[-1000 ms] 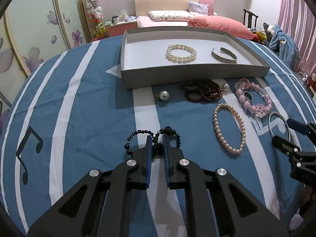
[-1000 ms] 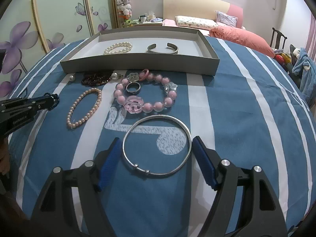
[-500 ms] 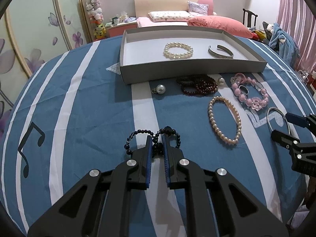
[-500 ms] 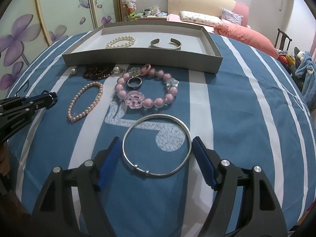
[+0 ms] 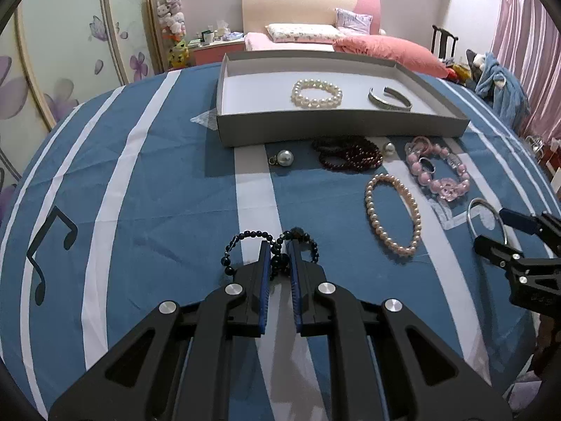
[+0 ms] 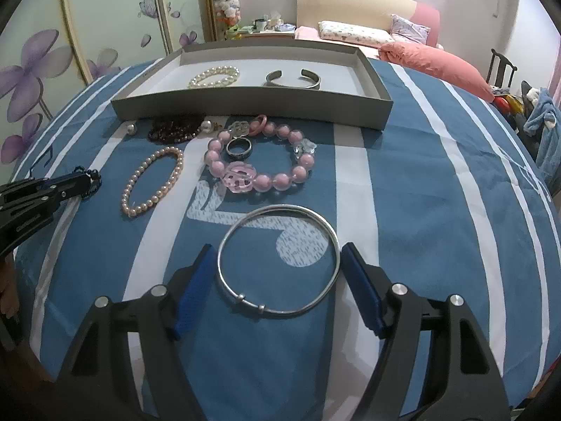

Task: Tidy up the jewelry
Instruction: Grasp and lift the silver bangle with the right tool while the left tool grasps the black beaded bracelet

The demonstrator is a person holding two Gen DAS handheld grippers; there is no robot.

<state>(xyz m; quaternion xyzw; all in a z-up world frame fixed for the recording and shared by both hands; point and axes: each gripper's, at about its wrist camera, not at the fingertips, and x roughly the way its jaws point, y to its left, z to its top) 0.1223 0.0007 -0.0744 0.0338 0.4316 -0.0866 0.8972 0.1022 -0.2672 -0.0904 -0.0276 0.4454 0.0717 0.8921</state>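
Note:
My left gripper (image 5: 279, 245) is shut on a dark beaded bracelet (image 5: 245, 238) and holds it above the blue striped cloth. My right gripper (image 6: 277, 256) is open around a thin silver bangle (image 6: 278, 259), one finger on each side, seemingly lifted with it. A grey tray (image 5: 336, 124) at the back holds a white pearl bracelet (image 5: 316, 93) and a silver cuff (image 5: 390, 99). In front of the tray lie a dark red bracelet (image 5: 347, 153), a pearl pendant (image 5: 284, 158), a pink pearl bracelet (image 5: 392, 210) and a pink bead bracelet (image 6: 259, 161) around a ring (image 6: 239, 147).
The blue and white striped cloth (image 5: 157, 175) covers the round table. A bed with pink pillows (image 5: 385, 52) and a wardrobe with flower panels (image 6: 70, 52) stand beyond it. A chair with clothes (image 5: 501, 80) is at the right.
Both grippers have risen a little; the jewelry on the cloth looks farther away. The left stays shut on the dark bracelet and the right stays open around the bangle.

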